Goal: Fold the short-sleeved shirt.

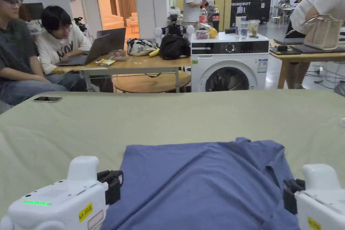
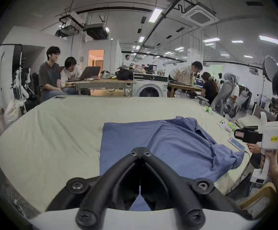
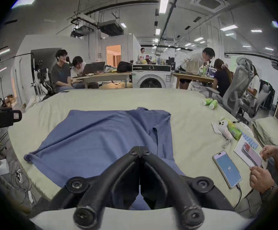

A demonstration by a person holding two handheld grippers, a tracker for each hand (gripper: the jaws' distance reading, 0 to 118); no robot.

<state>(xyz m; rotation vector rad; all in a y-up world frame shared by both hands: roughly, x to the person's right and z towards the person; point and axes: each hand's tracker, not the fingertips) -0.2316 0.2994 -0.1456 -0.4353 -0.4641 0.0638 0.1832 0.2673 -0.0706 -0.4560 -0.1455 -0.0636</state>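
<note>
Two hand-held grippers flank a blue short-sleeved shirt [image 1: 202,180] that lies on the pale green bed sheet [image 1: 168,116], near its front edge. The shirt is partly folded, with its collar [image 3: 158,125] toward the right side and a loose corner [image 2: 231,155] trailing off at the near right. The left gripper [image 2: 140,150] sits at the shirt's near left edge, its jaws pressed together with nothing between them. The right gripper [image 3: 140,149] sits at the shirt's near right edge, its jaws likewise closed and empty, raised above the cloth. Right of the shirt a smartphone [image 3: 227,168] lies on the sheet. Beyond the shirt stands a washing machine [image 1: 229,62].
</note>
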